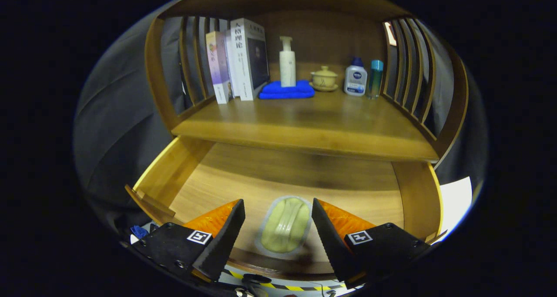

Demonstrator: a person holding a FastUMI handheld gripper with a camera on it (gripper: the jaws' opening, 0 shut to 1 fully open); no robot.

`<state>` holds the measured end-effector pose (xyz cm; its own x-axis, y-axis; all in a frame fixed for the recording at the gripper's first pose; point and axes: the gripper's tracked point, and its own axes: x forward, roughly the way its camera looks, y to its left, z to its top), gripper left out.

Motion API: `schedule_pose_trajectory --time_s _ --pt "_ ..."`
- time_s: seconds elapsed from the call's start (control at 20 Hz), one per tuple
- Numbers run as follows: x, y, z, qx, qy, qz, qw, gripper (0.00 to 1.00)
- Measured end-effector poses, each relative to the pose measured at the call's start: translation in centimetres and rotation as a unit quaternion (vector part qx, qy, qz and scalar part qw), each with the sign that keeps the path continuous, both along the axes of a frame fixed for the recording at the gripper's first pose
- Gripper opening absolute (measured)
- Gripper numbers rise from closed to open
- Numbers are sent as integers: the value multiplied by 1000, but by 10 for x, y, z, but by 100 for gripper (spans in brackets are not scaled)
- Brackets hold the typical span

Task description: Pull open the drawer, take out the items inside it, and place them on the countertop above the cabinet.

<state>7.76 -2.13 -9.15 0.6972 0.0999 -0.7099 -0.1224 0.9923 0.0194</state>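
The hand-held gripper (278,227) hangs over the open drawer (161,179) with its fingers spread wide, holding nothing. Between the fingertips, on the drawer floor near its front edge, lies a pale green packet (285,225) in a clear wrapper, long axis pointing away toward twelve o'clock. Neither finger touches it; there is a gap on each side.

The rest of the drawer floor, toward twelve o'clock from the packet, is bare wood, with the side walls running off at ten and two o'clock.

Above the drawer, at twelve o'clock, sits the table (304,127) of the cabinet. At its back, from eleven o'clock round to one: a few books (239,58) standing upright, leaning a little, a folded blue cloth (287,90) with a white pump bottle (287,62) standing on it, a small lidded cup (324,78) on a saucer, a white bottle (355,77) with a blue cap, and a slim teal bottle (374,78) just beside it. Slatted wooden sides close in the table left and right.
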Motion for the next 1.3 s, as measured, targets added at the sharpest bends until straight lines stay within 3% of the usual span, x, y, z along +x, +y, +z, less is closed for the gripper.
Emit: schedule_pose_trajectory --time_s 0.3,0.5,0.75,1.3 --pt "2 -6 -30 18 58 -26 998 98" --pt "1 -4 -39 32 68 -36 997 86" --pt "1 1 -43 56 69 -43 995 23" --pt "-2 3 5 27 -31 -11 999 23"
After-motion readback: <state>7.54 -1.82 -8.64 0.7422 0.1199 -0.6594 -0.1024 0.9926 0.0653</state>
